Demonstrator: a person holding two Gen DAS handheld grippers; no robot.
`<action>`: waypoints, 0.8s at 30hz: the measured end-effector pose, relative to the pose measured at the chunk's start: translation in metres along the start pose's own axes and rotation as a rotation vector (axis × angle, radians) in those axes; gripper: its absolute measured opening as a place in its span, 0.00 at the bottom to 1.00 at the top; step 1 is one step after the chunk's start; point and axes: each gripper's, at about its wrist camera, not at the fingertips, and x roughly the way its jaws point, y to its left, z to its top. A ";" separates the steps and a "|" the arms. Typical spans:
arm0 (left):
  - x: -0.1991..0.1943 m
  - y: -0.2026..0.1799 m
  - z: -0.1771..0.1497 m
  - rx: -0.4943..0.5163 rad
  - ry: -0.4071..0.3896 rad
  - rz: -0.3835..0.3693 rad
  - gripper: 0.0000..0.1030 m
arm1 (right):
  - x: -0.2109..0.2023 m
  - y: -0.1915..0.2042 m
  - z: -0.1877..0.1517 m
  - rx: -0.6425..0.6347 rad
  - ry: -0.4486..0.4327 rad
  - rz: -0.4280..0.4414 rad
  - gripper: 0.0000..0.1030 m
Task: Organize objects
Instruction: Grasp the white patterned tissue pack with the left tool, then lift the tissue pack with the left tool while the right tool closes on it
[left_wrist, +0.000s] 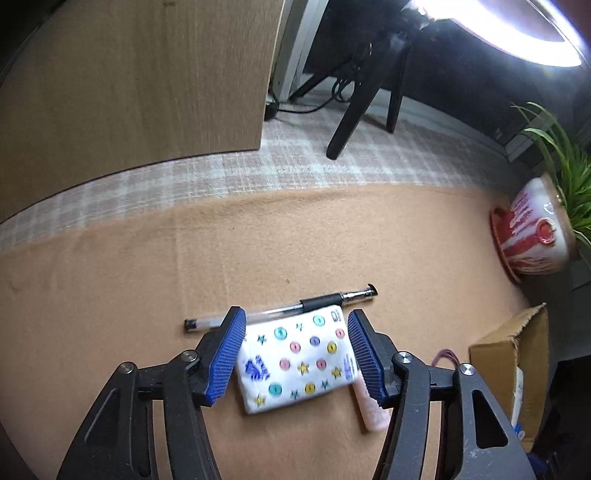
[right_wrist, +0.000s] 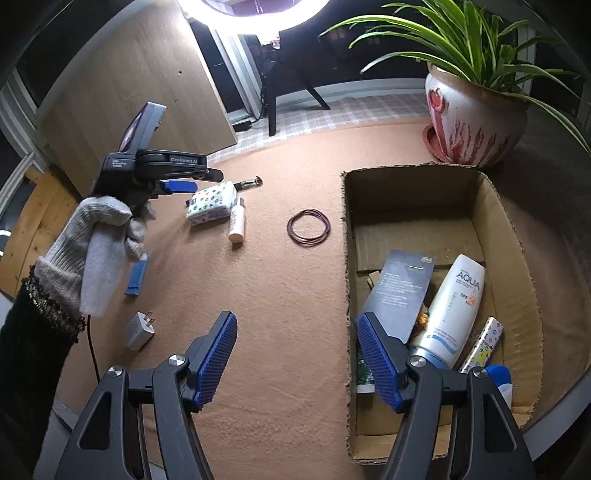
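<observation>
My left gripper (left_wrist: 296, 319) is open, its blue pads either side of a white tissue pack with coloured dots (left_wrist: 297, 363) lying on the tan mat; the pads do not touch it. A clear pen (left_wrist: 284, 308) lies just beyond the pack and a pink tube (left_wrist: 371, 406) at its right. In the right wrist view the left gripper (right_wrist: 177, 184) hovers by the pack (right_wrist: 211, 204), tube (right_wrist: 237, 221) and pen tip (right_wrist: 253, 182). My right gripper (right_wrist: 295, 321) is open and empty above the mat, beside the cardboard box (right_wrist: 517, 266).
The box holds a sunscreen bottle (right_wrist: 454, 310), a dark booklet (right_wrist: 400, 295), a patterned stick (right_wrist: 484, 343) and other items. Rubber bands (right_wrist: 308, 226), a white charger (right_wrist: 138, 330) and a blue piece (right_wrist: 137, 275) lie on the mat. A potted plant (right_wrist: 469, 114) stands behind the box.
</observation>
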 end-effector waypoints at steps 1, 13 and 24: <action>0.004 0.000 0.001 0.002 0.005 -0.001 0.58 | 0.001 -0.001 0.000 0.004 0.001 -0.001 0.63; 0.002 -0.001 -0.035 0.009 0.052 -0.075 0.37 | 0.004 0.003 0.006 0.004 -0.001 0.014 0.63; -0.026 -0.002 -0.120 -0.119 0.024 -0.133 0.36 | 0.021 0.031 0.007 -0.021 0.019 0.090 0.63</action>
